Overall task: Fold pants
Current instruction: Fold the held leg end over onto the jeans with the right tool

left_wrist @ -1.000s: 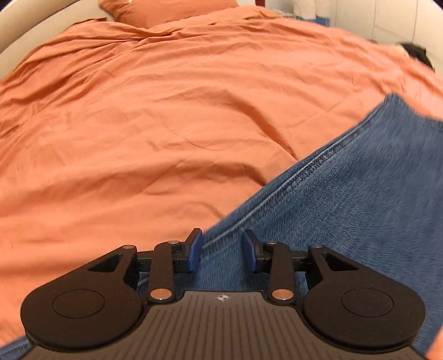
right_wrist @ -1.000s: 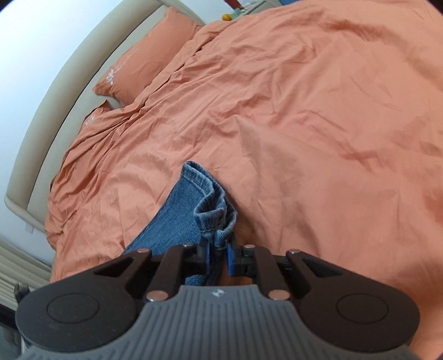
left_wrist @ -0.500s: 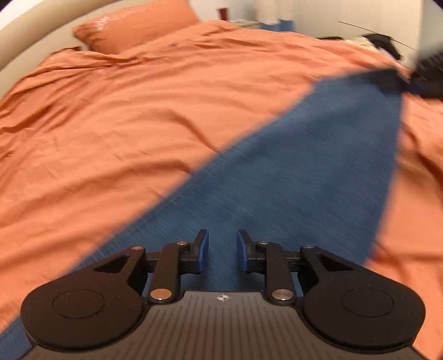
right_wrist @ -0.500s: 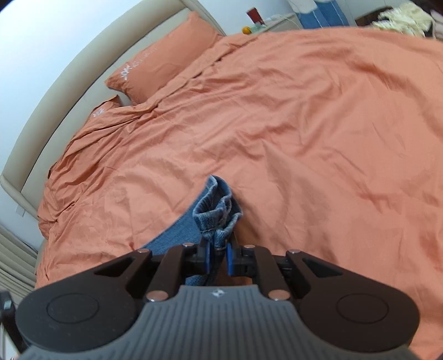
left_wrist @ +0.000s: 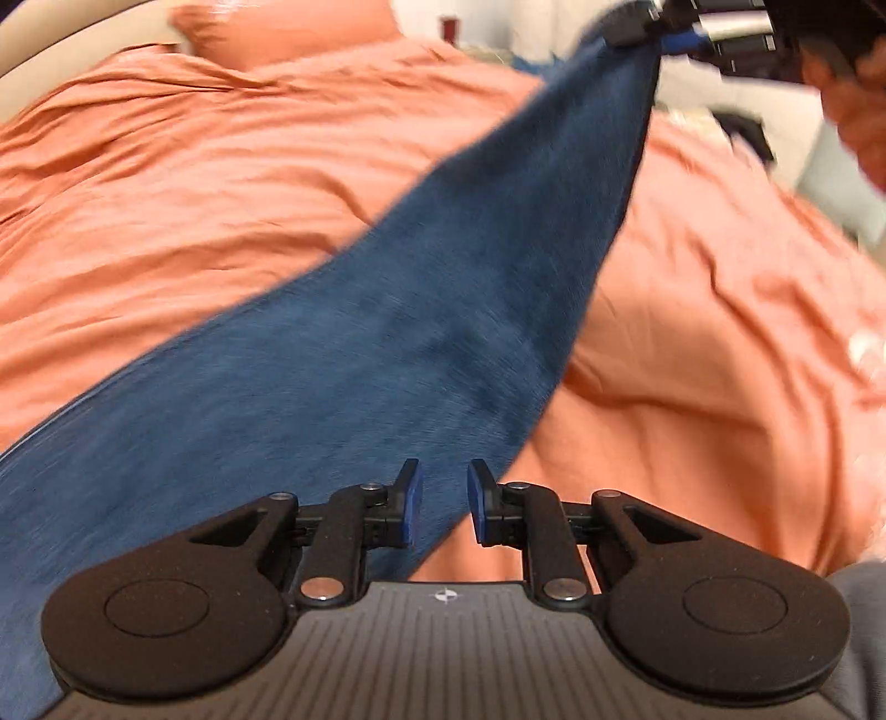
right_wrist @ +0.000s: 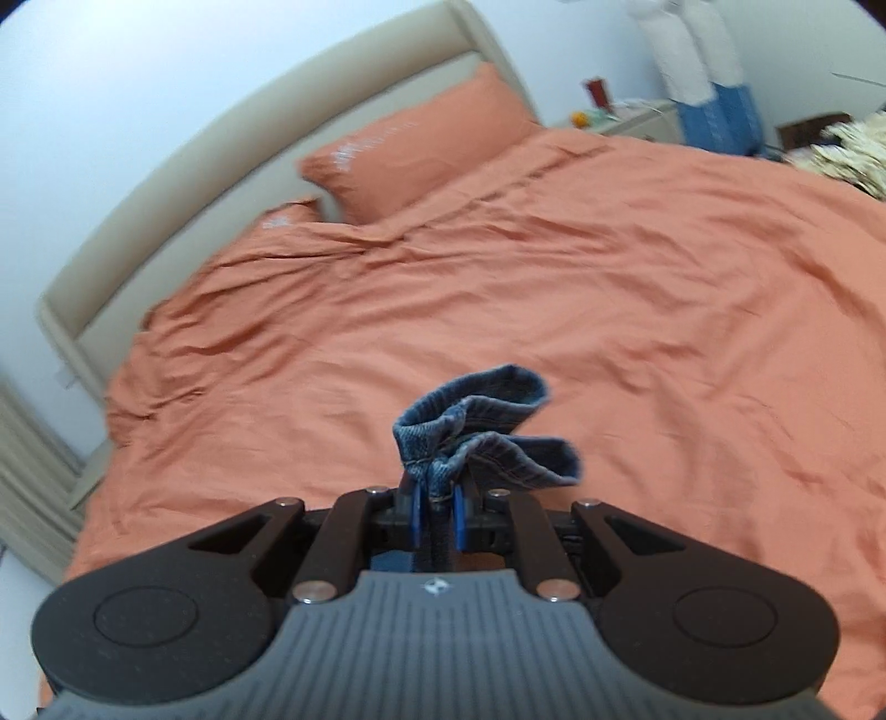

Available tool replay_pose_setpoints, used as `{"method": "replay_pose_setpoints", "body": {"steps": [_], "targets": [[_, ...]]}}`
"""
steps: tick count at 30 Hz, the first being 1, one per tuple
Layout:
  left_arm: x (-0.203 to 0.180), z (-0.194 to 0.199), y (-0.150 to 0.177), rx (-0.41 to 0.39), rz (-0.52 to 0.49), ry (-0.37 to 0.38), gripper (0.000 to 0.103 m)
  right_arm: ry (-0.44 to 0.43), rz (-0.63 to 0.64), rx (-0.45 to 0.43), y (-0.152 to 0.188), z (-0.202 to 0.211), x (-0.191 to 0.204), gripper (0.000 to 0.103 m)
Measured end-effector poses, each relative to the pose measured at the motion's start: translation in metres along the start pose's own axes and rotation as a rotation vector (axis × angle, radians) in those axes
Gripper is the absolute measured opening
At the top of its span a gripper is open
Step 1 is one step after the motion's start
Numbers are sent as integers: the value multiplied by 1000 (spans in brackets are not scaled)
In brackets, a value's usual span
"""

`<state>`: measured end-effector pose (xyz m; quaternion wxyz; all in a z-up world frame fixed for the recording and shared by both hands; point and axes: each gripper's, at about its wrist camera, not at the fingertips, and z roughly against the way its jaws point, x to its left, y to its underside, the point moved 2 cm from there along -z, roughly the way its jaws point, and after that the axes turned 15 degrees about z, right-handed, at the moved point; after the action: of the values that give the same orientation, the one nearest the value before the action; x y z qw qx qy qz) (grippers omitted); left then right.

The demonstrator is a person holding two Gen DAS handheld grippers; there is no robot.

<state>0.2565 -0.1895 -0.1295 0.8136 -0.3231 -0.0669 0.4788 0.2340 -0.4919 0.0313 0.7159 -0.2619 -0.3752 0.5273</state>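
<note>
My right gripper (right_wrist: 436, 512) has its jaws pinched tight on the bunched hem of the jeans (right_wrist: 487, 432), holding it up above the orange bedspread (right_wrist: 609, 288). Through the left camera I see the jeans (left_wrist: 354, 354) stretched as a blurred blue band from the lower left up to the right gripper (left_wrist: 670, 30) at top right. My left gripper (left_wrist: 441, 510) stands partly open with nothing between its pads, the denim's edge just beyond them. Two pillows (right_wrist: 421, 155) lie by the headboard (right_wrist: 221, 155).

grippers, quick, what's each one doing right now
Left gripper: open, holding nothing, jeans stretched in front of it.
Right gripper: closed on the jeans' hem, lifted above the bed.
</note>
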Motion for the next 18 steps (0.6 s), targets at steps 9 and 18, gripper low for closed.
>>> {"method": "replay_pose_setpoints", "body": {"steps": [9, 18], "targets": [[112, 117, -7, -201, 264, -81, 23, -165, 144, -35, -6, -2, 159, 6], [194, 139, 51, -220, 504, -152, 23, -230, 462, 149, 125, -74, 320, 6]]}}
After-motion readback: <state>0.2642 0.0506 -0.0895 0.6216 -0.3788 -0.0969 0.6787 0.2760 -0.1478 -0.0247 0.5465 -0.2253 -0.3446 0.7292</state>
